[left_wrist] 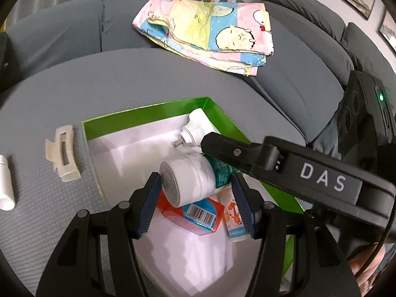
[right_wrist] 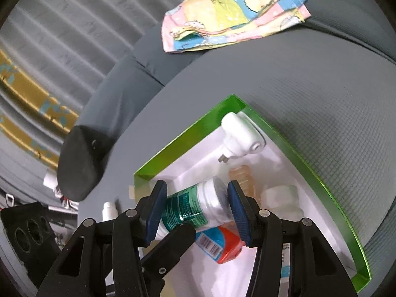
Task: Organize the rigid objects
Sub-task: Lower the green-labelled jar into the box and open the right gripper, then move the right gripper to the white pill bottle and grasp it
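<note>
The white-capped bottle (left_wrist: pixel 195 180) hangs over the green box (left_wrist: pixel 222 113), its long axis spanning both tongs: left tongs (left_wrist: pixel 196 199) clasp the cap end, right tongs (right_wrist: pixel 195 214) the labelled body.

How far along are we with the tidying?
Done: the plug adapter and orange carton lie in the green box. In hand: the left gripper and right gripper both appear clamped on the white bottle, over the box. Left: the hair clip and white tube lie on the table outside it.
</note>
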{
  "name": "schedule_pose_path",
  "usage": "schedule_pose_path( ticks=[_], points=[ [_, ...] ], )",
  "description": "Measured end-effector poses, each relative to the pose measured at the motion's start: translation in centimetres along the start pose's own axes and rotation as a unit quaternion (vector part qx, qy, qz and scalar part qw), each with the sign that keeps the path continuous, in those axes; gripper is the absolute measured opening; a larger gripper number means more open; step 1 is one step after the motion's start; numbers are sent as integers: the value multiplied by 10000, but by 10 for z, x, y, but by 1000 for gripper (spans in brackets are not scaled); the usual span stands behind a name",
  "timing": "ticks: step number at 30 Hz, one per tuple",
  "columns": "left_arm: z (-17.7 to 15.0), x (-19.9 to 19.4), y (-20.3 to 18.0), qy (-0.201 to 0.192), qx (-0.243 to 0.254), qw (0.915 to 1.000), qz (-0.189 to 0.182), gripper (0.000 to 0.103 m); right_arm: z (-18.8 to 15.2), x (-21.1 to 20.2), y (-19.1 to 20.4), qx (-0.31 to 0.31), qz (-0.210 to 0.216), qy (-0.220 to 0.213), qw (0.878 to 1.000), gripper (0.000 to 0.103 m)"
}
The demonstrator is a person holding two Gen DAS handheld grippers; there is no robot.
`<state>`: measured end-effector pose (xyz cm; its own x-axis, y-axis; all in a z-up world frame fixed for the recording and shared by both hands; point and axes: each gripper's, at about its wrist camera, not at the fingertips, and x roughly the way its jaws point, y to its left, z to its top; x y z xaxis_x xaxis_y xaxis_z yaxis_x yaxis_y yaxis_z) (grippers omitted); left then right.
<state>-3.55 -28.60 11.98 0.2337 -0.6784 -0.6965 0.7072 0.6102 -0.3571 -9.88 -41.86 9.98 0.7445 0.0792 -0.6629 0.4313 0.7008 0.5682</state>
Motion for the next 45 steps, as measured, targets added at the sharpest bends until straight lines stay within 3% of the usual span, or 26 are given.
schedule_pose_path(
  ticks=[11, 16, 20, 27, 30, 33, 35, 45],
  points=[
    [1, 8, 8, 173, -165, 9997, -88, 59, 2, 6, -6, 245, -65, 34, 9997, 54],
    [-1, -7, 12, 40, -166, 9998, -55, 67, 1, -1, 5, 142, -118, -130, 9997, 54],
    [-3, -27, 19, -151, -167, 9997, 100, 76, -1, -5, 18, 64, -81, -228, 9997, 62],
    [-11, -64, 46, -470, -404, 9974, 364, 82, -8, -4, 46, -210, 103, -250, 9994, 63],
    [-17, -80, 59, -610, -494, 9954, 554, 85, -13, -2, 59, -336, 173, -233, 9990, 64],
    [-24, -98, 79, -709, -636, 9923, 790, 86, -20, 3, 75, -458, 262, -174, 9985, 77],
    [-29, -107, 92, -789, -745, 9897, 933, 93, -25, 7, 87, -572, 329, -123, 9977, 77],
    [-69, -131, 186, -832, -1581, 9703, 1632, 94, -54, 48, 143, -1318, 247, 372, 9903, 77]
  ],
)
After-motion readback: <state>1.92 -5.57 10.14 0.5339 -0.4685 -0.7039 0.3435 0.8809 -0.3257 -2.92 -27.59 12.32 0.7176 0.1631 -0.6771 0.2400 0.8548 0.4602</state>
